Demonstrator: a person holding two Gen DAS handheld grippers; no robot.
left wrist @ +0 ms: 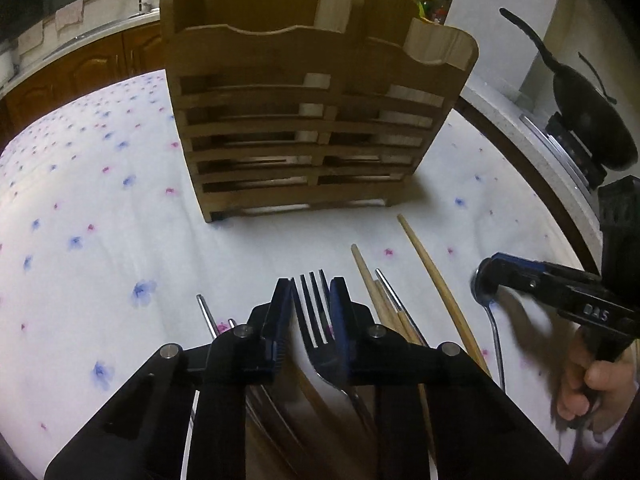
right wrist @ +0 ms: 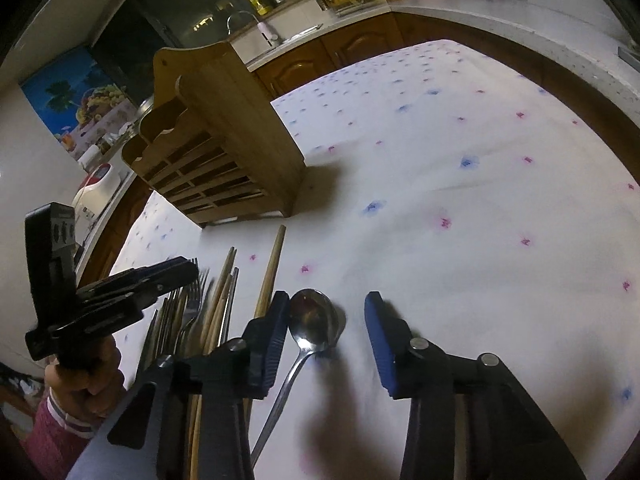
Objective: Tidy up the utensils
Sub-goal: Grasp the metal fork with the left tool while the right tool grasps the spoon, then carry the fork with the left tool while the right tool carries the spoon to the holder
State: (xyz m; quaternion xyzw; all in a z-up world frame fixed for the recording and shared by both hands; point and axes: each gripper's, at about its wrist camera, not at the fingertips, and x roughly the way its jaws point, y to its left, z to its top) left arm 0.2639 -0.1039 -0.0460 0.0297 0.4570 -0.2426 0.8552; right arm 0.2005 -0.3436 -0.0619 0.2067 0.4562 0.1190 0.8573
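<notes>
A metal fork (left wrist: 314, 312) sits between the fingers of my left gripper (left wrist: 311, 300), which is shut on it, tines pointing at the wooden utensil holder (left wrist: 308, 120). Wooden chopsticks (left wrist: 436, 284) and other cutlery lie beside it on the cloth. My right gripper (right wrist: 326, 320) is open around a metal spoon (right wrist: 312, 322) lying on the table, the spoon bowl close to the left finger. The right gripper also shows in the left wrist view (left wrist: 492, 276). The holder shows in the right wrist view (right wrist: 220, 148), and the left gripper (right wrist: 172, 276) over the pile of forks (right wrist: 188, 312).
The table has a white cloth with blue and pink flowers (right wrist: 460, 180). A black pan (left wrist: 584, 112) sits on the counter at the right of the left wrist view. Kitchen cabinets and a sink (right wrist: 280, 40) are behind the table.
</notes>
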